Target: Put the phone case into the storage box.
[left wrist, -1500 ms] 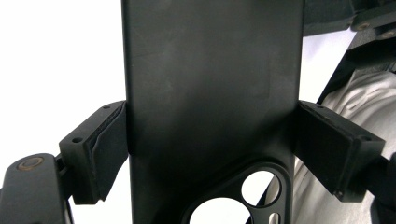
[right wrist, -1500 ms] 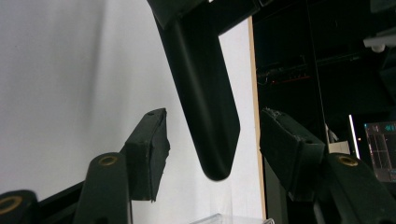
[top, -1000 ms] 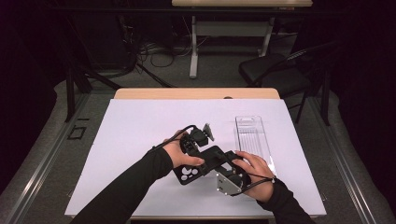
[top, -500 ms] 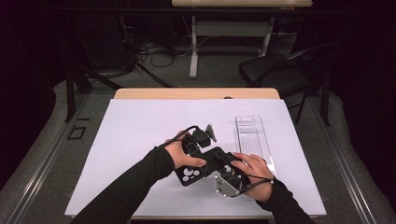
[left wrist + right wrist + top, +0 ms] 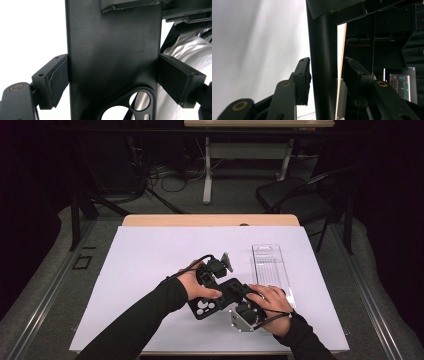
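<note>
1. The white worktop [image 5: 150, 270] sits in a dark room, with a clear tray [image 5: 270, 265] at your right.
2. The black phone case [image 5: 220, 297] is held low over the worktop's near middle, its long axis running between your hands.
3. Your left gripper [image 5: 112, 77] clamps it across its width.
4. Your right gripper [image 5: 325, 75] straddles its edge; the jaws have just been closing, one pad touching, the other just apart.

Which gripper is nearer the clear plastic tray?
Right. The right gripper sits just below the near end of the clear plastic tray, its jaws around the edge of the black phone case. The left gripper clamps the case farther to the tray's left.
</note>
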Available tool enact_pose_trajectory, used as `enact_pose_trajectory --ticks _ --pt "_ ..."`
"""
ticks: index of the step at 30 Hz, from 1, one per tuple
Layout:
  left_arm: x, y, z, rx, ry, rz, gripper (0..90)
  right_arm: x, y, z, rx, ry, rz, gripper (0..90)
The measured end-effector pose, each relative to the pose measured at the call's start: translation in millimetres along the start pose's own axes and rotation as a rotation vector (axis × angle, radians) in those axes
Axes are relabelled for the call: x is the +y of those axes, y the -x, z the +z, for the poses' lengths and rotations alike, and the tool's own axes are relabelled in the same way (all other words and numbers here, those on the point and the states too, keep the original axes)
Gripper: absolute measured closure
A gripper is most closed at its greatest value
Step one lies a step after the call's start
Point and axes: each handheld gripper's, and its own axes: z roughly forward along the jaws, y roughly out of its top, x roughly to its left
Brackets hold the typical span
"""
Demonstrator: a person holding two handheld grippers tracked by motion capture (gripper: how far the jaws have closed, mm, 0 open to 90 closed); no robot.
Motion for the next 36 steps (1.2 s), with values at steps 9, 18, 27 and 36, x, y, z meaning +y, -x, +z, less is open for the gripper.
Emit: enact_pose_trajectory --ticks 9,18,27,36 --pt "2.4 2.3 0.3 -0.011 -0.002 0.006 14.3 -0.3 -1.3 1.2 -0.006 -0.011 -0.025 62.2" --pt "3.6 4.2 1.7 -0.024 0.001 0.007 14.3 -0.8 -2.2 1.8 -0.007 -0.02 -0.045 66.0" --pt "4.5 4.5 2.7 -0.031 -0.002 0.014 14.3 -1.2 -3.2 2.8 -0.009 -0.029 -0.054 68.3" --pt "5.3 5.5 3.7 -0.04 -0.006 0.02 14.3 -2.0 -2.9 2.5 -0.01 -0.026 -0.061 72.5"
